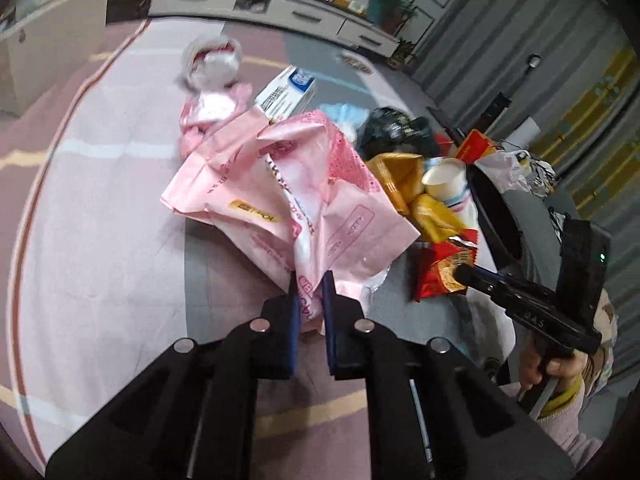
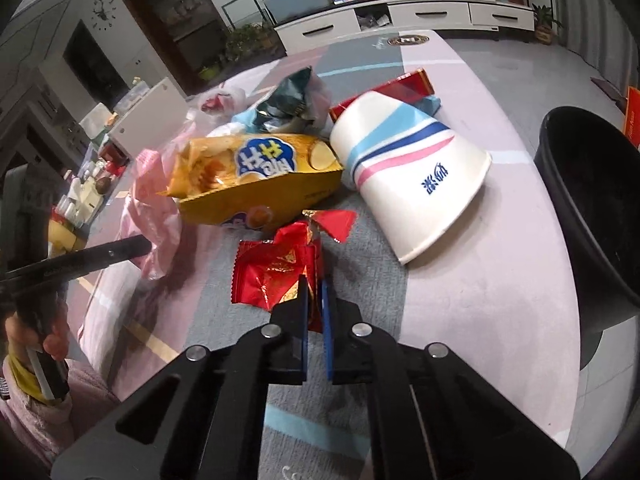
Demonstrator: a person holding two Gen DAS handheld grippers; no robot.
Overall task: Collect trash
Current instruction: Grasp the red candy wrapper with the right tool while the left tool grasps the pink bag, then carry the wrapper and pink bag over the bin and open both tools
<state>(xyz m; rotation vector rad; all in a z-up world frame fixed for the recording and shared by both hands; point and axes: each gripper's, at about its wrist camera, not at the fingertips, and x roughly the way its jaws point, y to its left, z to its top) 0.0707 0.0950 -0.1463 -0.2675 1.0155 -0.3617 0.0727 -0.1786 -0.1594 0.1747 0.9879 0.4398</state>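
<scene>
Blue-padded and nearest to us, our left gripper (image 1: 311, 280) is pinched tight on the near edge of the crumpled pink plastic bag (image 1: 280, 196), a fold of it squeezed between the two pads. Our right gripper (image 2: 314, 286) is likewise clamped, its pads closed on the near corner of the red foil wrapper (image 2: 276, 276), which lies flat on the pink and grey rug (image 2: 480, 300).

Just beyond the wrapper we see the yellow snack box (image 2: 256, 176) lying on its side, its torn end toward the left. Beside it on the right lies the white paper cup (image 2: 408, 184) with blue and pink stripes, tipped over with its open mouth toward us; the two touch or nearly touch. At the right edge of the right wrist view stands the black trash bin (image 2: 588, 200), near the cup but apart from it.

Behind the box and cup lies a dark green snack bag (image 2: 288, 96), and a flat red carton (image 2: 404, 86) shows behind the cup's base. In the left wrist view, a white and blue box (image 1: 286, 96) lies past the pink bag, with a clear crumpled plastic bag (image 1: 212, 60) further out on the rug.

Farthest off, a long white cabinet (image 2: 400, 16) runs along the wall.
</scene>
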